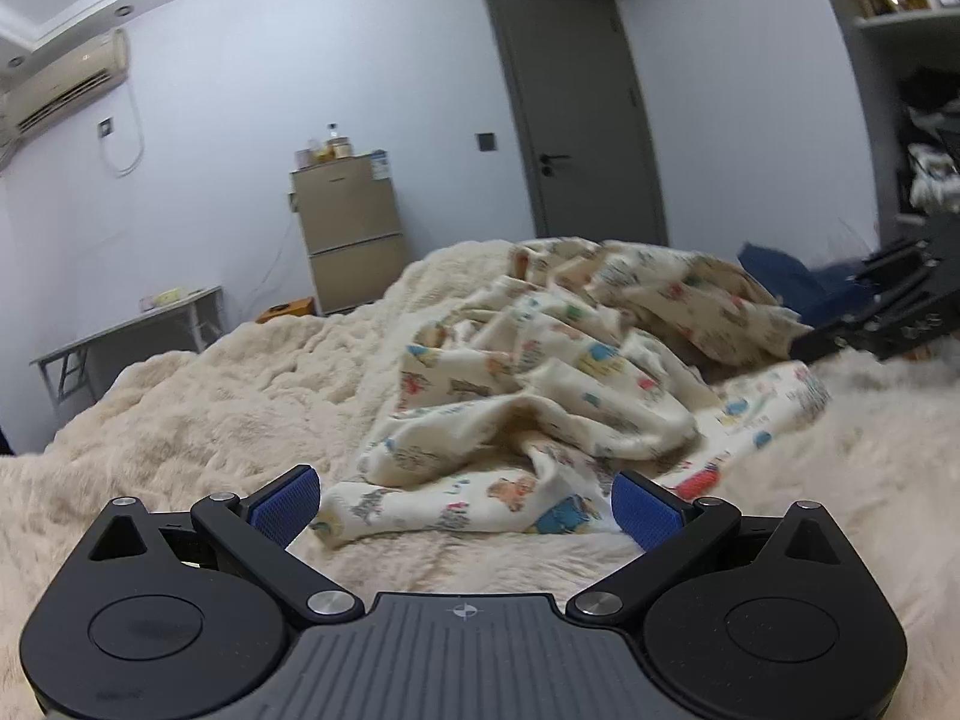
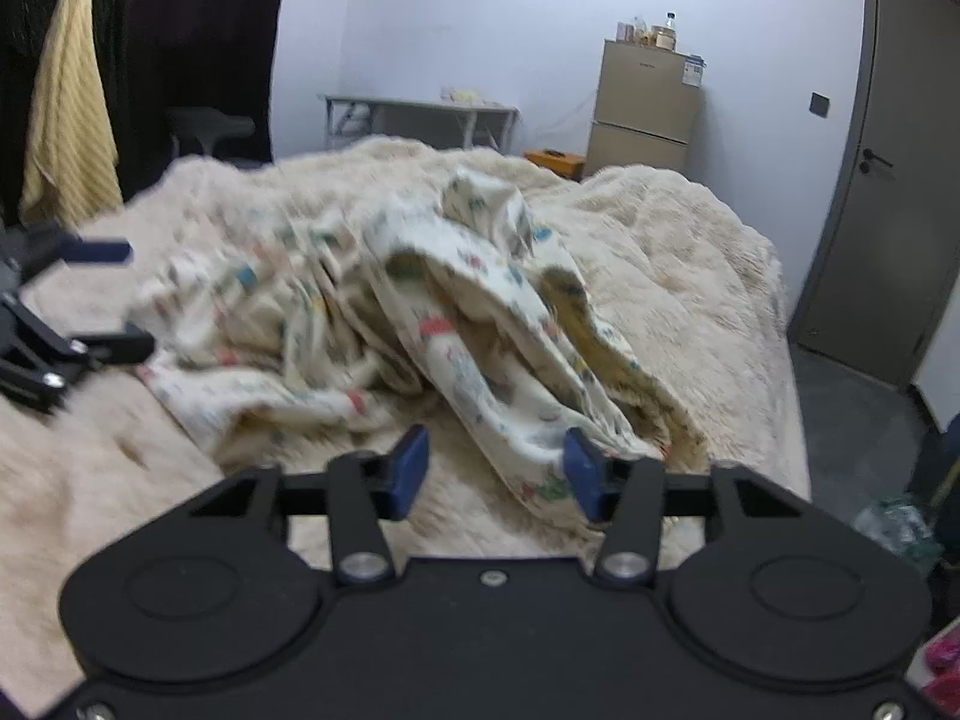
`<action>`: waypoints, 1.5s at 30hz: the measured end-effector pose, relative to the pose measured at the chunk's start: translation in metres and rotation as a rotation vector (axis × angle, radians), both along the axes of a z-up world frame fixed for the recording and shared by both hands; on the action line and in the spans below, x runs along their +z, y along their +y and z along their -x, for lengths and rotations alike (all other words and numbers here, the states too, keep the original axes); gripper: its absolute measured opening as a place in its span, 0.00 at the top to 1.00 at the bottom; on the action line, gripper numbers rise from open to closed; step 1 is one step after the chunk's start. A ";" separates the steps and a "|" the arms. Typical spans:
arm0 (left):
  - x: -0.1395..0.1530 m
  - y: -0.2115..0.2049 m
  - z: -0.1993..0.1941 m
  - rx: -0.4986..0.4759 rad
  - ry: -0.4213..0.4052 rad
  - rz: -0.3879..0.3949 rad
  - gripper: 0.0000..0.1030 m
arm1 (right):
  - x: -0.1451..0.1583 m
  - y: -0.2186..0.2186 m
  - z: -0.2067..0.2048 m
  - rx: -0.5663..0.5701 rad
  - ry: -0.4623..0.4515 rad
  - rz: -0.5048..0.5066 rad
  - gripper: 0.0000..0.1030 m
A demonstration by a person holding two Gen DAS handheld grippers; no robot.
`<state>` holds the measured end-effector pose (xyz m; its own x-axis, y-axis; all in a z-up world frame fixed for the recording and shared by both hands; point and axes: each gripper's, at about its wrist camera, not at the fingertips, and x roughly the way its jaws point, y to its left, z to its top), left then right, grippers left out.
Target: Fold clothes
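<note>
Your cream, fluffy fleece bed blanket point(image 1: 210, 420) spreads wide under everything, plush enough to drag at cloth. Heaped at its middle lies the crumpled cream cotton garment with small cartoon prints point(image 1: 540, 396), unfolded and ridged with soft creases. Your left claw point(image 1: 465, 507) gapes wide at the garment's near hem, probably lining up a pinch. Your right claw point(image 2: 495, 471) is spread too, straddling a drooping edge, gripping nothing.
</note>
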<state>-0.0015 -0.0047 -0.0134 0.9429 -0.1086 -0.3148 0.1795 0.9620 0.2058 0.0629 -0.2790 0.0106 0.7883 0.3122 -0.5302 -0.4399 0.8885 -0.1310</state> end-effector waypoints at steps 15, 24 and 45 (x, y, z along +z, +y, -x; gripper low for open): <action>0.002 -0.005 0.018 -0.261 -0.040 -0.030 0.40 | 0.017 -0.033 0.000 -0.197 -0.034 0.100 0.81; 0.000 -0.014 0.006 -0.322 0.008 -0.096 0.32 | 0.008 0.007 0.013 -0.058 -0.133 0.173 0.48; 0.036 0.090 -0.040 0.000 -0.116 0.047 0.92 | 0.003 -0.018 -0.004 -0.159 -0.083 0.083 0.96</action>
